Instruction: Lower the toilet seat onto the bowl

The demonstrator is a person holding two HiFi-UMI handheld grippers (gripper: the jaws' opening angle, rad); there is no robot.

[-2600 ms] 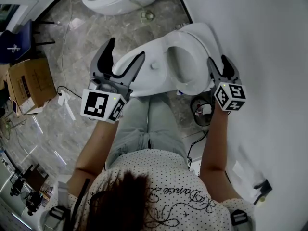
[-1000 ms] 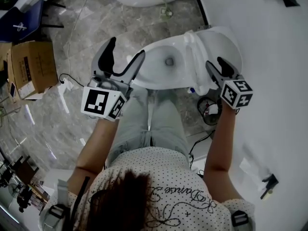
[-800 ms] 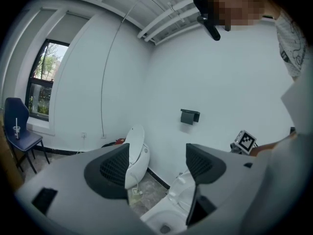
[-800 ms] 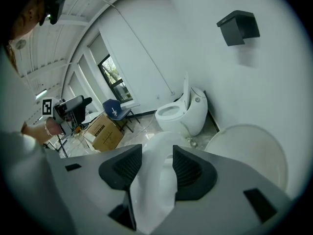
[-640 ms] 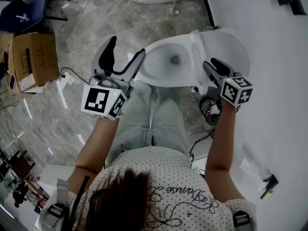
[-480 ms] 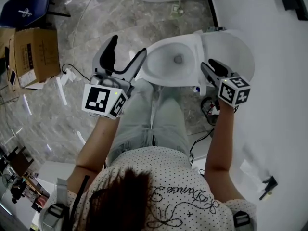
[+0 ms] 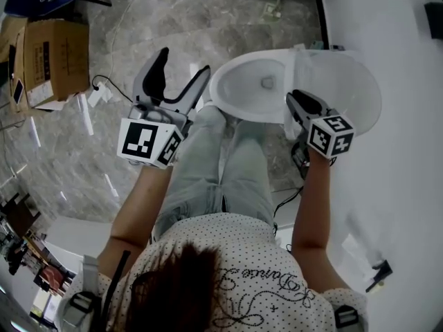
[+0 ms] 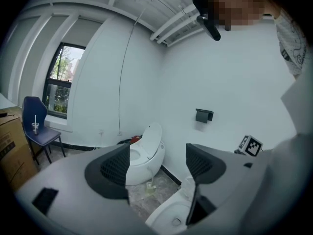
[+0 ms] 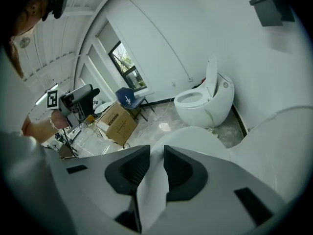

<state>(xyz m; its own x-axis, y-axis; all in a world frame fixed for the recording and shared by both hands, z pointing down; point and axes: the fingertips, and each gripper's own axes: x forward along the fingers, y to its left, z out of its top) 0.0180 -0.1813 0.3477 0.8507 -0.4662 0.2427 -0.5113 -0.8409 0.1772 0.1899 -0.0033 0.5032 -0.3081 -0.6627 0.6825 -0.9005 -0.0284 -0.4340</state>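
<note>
We looked steeply down from head height on the toilet bowl [image 7: 249,92]; our left tongs [image 7: 182,64] and right tongs [image 7: 296,101] cameras shared the second toilet [image 8: 142,155].

the toilet bowl [image 7: 242,99] and its seat [image 7: 346,88] were seen as smooth, glossy white ware, the floor [image 7: 173,19] as polished grey veined stone, the box [image 7: 55,64] as matt brown cardboard, and the left gripper's [image 8: 156,166] pads [image 8: 116,168] as dark, ribbed, matt plastic.

no legible txt, shirt [image 7: 228,282] script unreadable, cardboard box [image 7: 52,57] print too blurry
</note>
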